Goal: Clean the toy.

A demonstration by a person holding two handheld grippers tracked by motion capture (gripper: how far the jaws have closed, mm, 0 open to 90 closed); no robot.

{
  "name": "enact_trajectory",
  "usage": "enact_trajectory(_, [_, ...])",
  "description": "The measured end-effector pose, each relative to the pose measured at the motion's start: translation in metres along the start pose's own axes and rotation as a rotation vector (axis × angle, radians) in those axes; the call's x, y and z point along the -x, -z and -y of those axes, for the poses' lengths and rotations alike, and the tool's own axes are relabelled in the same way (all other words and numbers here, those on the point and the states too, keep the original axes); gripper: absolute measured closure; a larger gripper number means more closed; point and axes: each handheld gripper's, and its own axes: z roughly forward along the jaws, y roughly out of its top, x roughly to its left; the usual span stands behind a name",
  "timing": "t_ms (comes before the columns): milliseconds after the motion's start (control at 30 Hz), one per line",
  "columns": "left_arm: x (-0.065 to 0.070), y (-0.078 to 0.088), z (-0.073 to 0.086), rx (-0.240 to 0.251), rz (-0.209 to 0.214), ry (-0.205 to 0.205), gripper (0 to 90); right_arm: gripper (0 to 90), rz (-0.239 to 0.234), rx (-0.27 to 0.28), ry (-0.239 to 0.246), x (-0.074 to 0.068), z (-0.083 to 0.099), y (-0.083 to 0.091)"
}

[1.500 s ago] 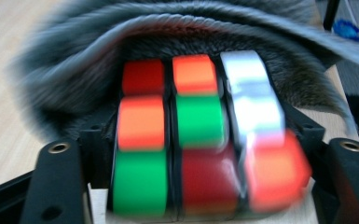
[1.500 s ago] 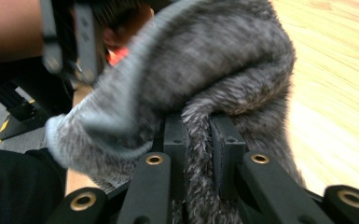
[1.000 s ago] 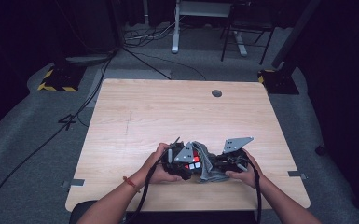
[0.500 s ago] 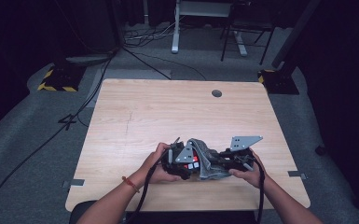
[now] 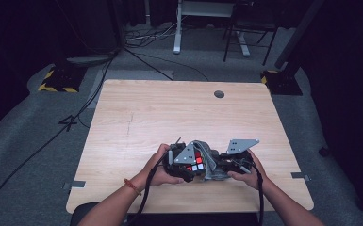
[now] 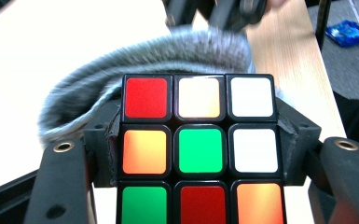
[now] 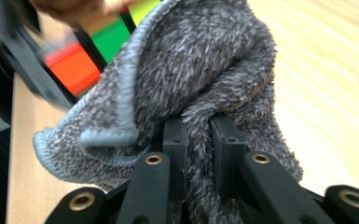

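A colour-tiled puzzle cube [image 6: 199, 149] sits clamped between the two black jaws of my left gripper [image 6: 199, 154], its red, orange, green and white tiles facing the camera. In the high view the cube [image 5: 195, 162] shows near the table's front edge in my left gripper [image 5: 188, 165]. A grey fluffy cloth [image 7: 200, 88] is pinched in a fold by my right gripper [image 7: 198, 140], and it drapes against the cube [image 7: 91, 51]. From above, the cloth [image 5: 210, 157] lies between both hands, with the right gripper [image 5: 221, 165] just right of it.
The light wooden table [image 5: 169, 117] has a round cable hole [image 5: 219, 94] at the back. Cables run over the grey floor [image 5: 37, 155] on the left; a chair and stand legs stand beyond the table's far edge.
The right gripper and its grey plate have shifted slightly right and the cloth has spread a bit over the cube. Both hands stay near the front edge.
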Motion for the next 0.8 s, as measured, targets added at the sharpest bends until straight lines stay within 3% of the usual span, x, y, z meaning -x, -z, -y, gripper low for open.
enact_trajectory(133, [0.001,0.004,-0.003,0.024,-0.005,-0.008,33.6,78.6,-0.042,-0.05,-0.008,0.0,0.006,-0.011])
enact_trajectory(233, [0.002,0.002,-0.001,0.028,0.004,-0.008,33.5,78.8,-0.093,-0.012,-0.024,-0.002,0.004,-0.01])
enact_trajectory(300, [0.0,0.002,0.0,0.047,0.023,0.01,33.4,78.9,-0.096,-0.003,-0.016,-0.004,0.003,-0.008])
enact_trajectory(367, [0.0,0.002,0.0,0.048,0.019,0.009,33.0,78.9,-0.112,0.017,-0.037,-0.002,0.004,-0.005])
enact_trajectory(800, [0.001,-0.004,0.002,-0.02,0.0,-0.019,32.2,79.2,-0.093,0.04,-0.021,-0.004,0.001,0.0])
